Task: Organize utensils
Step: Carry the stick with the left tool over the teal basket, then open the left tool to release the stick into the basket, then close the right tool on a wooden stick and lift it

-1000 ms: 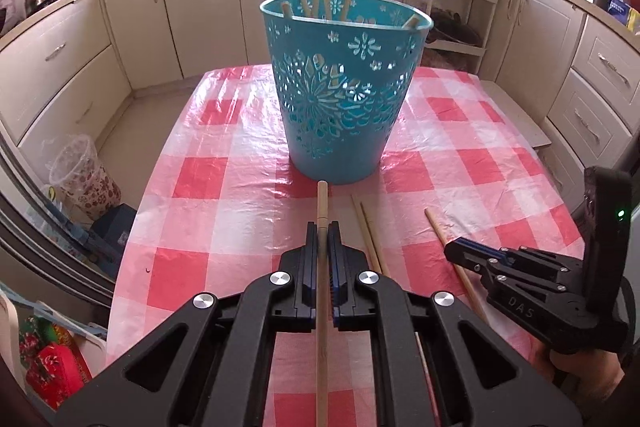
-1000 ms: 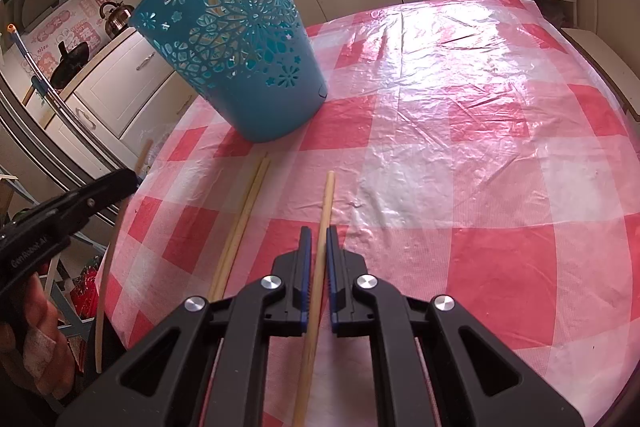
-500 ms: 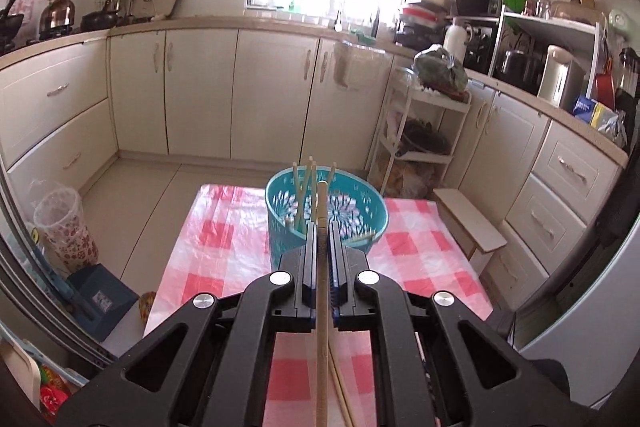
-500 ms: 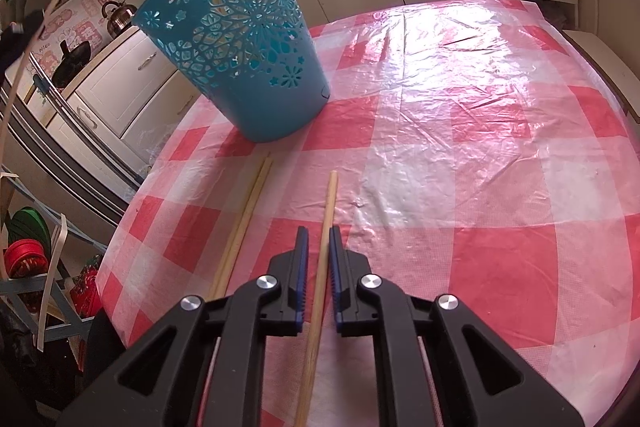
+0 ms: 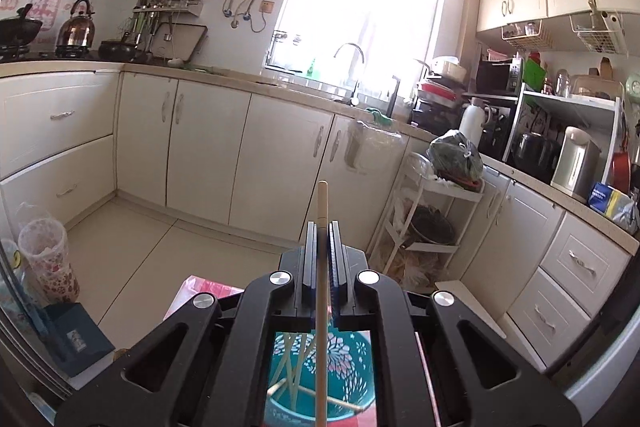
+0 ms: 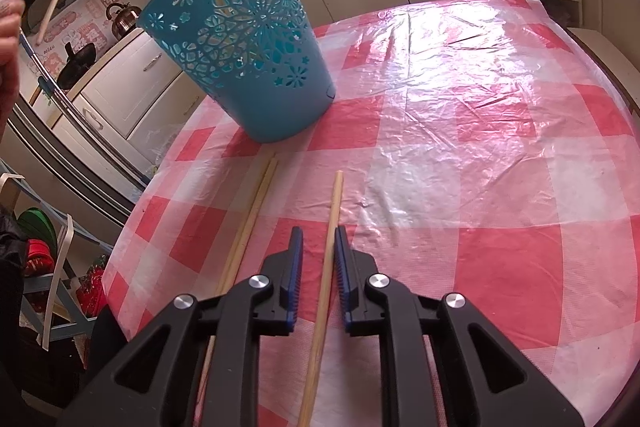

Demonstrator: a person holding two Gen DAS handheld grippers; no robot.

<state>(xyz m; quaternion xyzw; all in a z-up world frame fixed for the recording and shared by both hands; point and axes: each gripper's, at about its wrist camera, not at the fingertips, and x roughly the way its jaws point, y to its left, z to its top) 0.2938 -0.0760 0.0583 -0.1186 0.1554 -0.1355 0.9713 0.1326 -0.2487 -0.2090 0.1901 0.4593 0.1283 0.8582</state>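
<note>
Left wrist view: left gripper [image 5: 322,233] held high, squeezed shut on a long thin pale wooden chopstick [image 5: 321,267], pointing out toward the kitchen cupboards. Tip of the stick poking out past the fingertips. Down below, seen through the gap in the gripper frame, a round teal plastic basket with flower cut-outs [image 5: 348,367], with more wooden sticks already leaning inside. Looks like a drop into the basket comes next (only a guess).

Right wrist view: right gripper [image 6: 318,255] low over the desk with the red and white checked plastic cloth [image 6: 480,167], jaws opening. Another pale wooden chopstick [image 6: 328,255] lying flat on the cloth between the two blue pads, not squeezed; left pad clear of it, right pad very close. Just to the left, a pair of wooden chopsticks [image 6: 256,211] lying side by side, ends near the foot of the teal basket, which stands upright further back. Far top left, a hand [image 6: 8,27] and the raised stick.

Handling: sticks likely very light, stiff, smooth and round, so easy to roll or slide on the shiny cloth. Best hold probably near the middle, pads square across the stick, so no tipping. Thin wood, so no hard squeeze needed.
</note>
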